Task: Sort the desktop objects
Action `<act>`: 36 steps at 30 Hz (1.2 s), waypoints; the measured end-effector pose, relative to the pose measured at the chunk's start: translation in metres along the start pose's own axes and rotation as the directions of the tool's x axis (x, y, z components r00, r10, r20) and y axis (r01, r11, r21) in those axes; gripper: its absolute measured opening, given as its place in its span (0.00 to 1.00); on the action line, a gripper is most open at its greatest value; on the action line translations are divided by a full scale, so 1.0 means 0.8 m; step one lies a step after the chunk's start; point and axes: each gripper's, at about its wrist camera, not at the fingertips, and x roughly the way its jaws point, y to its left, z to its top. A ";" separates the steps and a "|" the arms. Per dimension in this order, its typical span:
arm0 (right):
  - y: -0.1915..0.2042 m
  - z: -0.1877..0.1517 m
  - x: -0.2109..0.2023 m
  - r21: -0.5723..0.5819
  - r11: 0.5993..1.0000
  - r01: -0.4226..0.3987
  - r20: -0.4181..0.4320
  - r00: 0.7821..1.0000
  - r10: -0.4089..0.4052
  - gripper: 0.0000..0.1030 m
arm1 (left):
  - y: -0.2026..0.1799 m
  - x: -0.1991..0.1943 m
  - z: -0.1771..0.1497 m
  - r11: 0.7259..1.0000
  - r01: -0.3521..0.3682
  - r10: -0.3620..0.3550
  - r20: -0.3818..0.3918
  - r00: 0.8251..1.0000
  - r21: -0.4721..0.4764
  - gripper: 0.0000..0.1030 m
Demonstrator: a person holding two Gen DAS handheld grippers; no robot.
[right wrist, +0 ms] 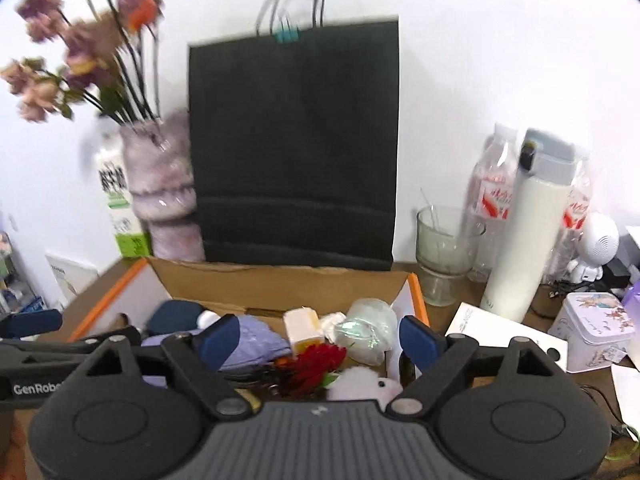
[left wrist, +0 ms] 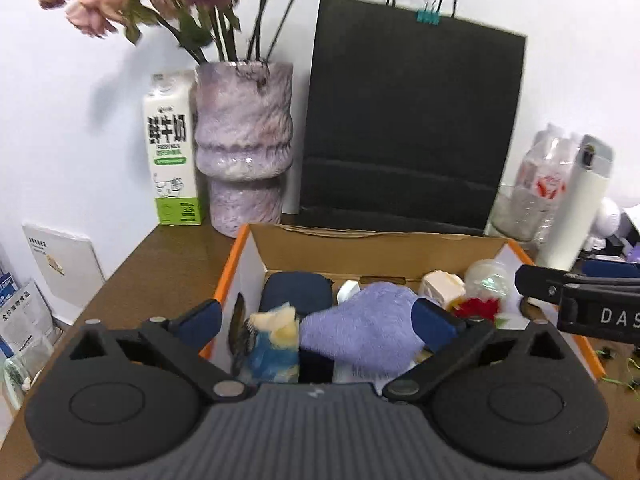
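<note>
An orange-edged cardboard box (left wrist: 256, 248) (right wrist: 416, 292) on the brown desk holds several small things: a fluffy purple cloth (left wrist: 368, 320) (right wrist: 256, 340), a navy pouch (left wrist: 296, 292), a blue-and-yellow plush toy (left wrist: 276, 340), a cream block (left wrist: 442, 284) (right wrist: 302, 326), a red flower (right wrist: 316, 364) and a clear wrapped ball (right wrist: 366, 332). My left gripper (left wrist: 316, 316) hangs open over the box's left half, nothing pinched. My right gripper (right wrist: 320, 336) is open above the right half, with nothing between its pads. The other gripper's arm (left wrist: 576, 300) shows at the left wrist view's right edge.
Behind the box stand a black paper bag (left wrist: 412, 128) (right wrist: 294, 148), a purple vase of dried flowers (left wrist: 244, 148), a milk carton (left wrist: 170, 152), a glass (right wrist: 444, 252), a white flask (right wrist: 528, 228) and plastic bottles (right wrist: 492, 192). A printed tin (right wrist: 592, 330) sits right.
</note>
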 end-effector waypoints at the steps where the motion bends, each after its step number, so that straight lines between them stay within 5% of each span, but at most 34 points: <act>1: 0.004 -0.006 -0.017 -0.011 1.000 0.007 0.021 1.000 -0.007 0.87 | 0.001 -0.013 -0.003 1.000 0.004 -0.004 0.001 1.000 -0.005 1.00; 7: 0.010 -0.074 -0.108 0.004 1.000 -0.005 0.035 0.999 0.005 0.96 | 0.009 -0.100 -0.064 1.000 0.016 -0.016 -0.018 1.000 -0.008 1.00; 12: 0.008 -0.151 -0.176 0.103 0.992 -0.068 0.006 0.998 0.068 0.97 | 0.016 -0.168 -0.145 1.000 0.014 -0.014 0.043 0.999 -0.006 1.00; 21: 0.040 -0.265 -0.251 0.010 1.000 -0.023 -0.025 0.999 0.024 0.97 | 0.016 -0.253 -0.250 0.995 0.066 -0.072 0.071 0.995 0.076 1.00; 32: 0.056 -0.302 -0.287 -0.033 0.999 -0.026 -0.009 1.000 0.026 0.98 | 0.035 -0.250 -0.286 0.998 0.056 -0.055 -0.030 0.998 0.013 1.00; 36: 0.053 -0.309 -0.286 -0.045 0.999 -0.006 -0.023 1.000 0.005 1.00 | 0.036 -0.255 -0.290 0.998 0.038 -0.038 -0.003 0.999 0.049 1.00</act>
